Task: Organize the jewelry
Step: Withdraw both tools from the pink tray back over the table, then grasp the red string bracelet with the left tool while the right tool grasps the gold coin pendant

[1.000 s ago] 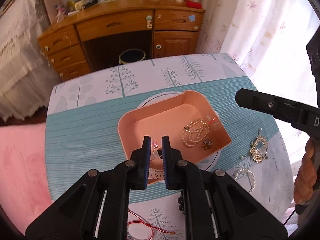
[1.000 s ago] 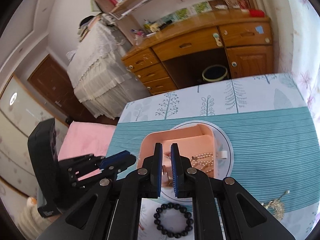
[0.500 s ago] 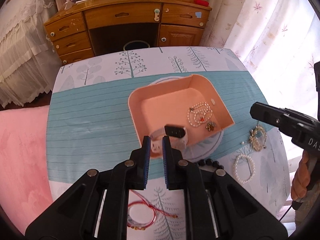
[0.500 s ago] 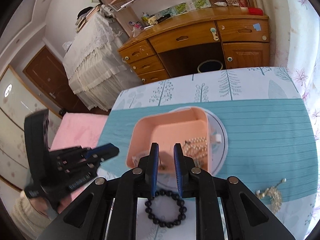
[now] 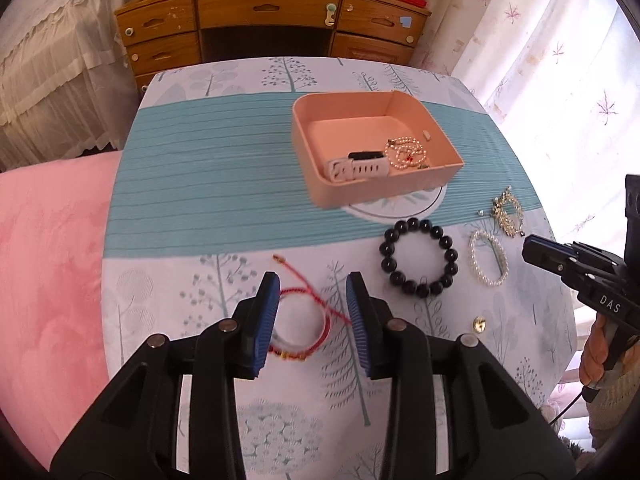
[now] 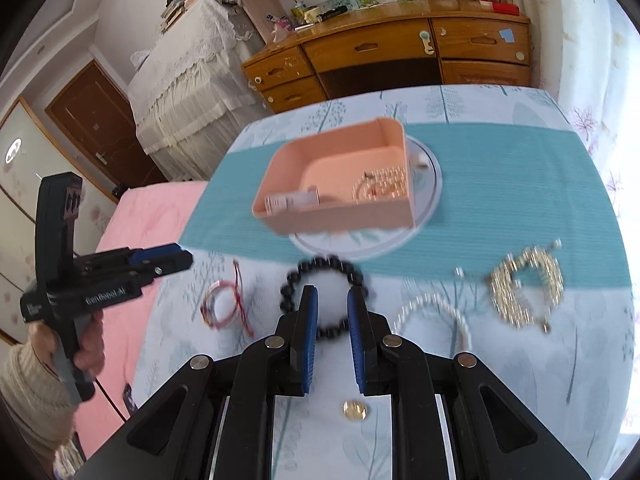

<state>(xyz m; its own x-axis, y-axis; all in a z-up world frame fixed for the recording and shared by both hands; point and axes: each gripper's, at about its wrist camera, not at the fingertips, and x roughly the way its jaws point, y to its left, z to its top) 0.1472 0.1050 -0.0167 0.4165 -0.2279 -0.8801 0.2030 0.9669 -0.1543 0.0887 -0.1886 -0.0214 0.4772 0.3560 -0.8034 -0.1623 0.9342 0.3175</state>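
Note:
A pink tray (image 5: pixel 308 148) (image 6: pixel 276 184) on the table holds a white watch (image 5: pixel 356 167), a pearl necklace (image 5: pixel 406 154) and a small brooch. My left gripper (image 5: pixel 313 294) is open above a red string bracelet (image 5: pixel 304 322) (image 6: pixel 224 306). My right gripper (image 6: pixel 333 306) is open and empty over a black bead bracelet (image 6: pixel 326 270) (image 5: pixel 420 256). A pearl bracelet (image 5: pixel 488 258) (image 6: pixel 434 310), a gold chain piece (image 5: pixel 507 212) (image 6: pixel 524 286) and a gold button (image 5: pixel 479 324) (image 6: pixel 355 409) lie loose on the cloth.
The table wears a tree-print cloth with a teal runner (image 5: pixel 208 184). A round white coaster (image 5: pixel 400 204) lies under the tray. A pink bedspread (image 5: pixel 44 260) borders the left edge. A wooden desk (image 5: pixel 272 20) stands behind; curtains hang at the right.
The white watch now lies in the tray, let go by my left gripper. Both grippers have pulled back toward the near table edge and opened wider.

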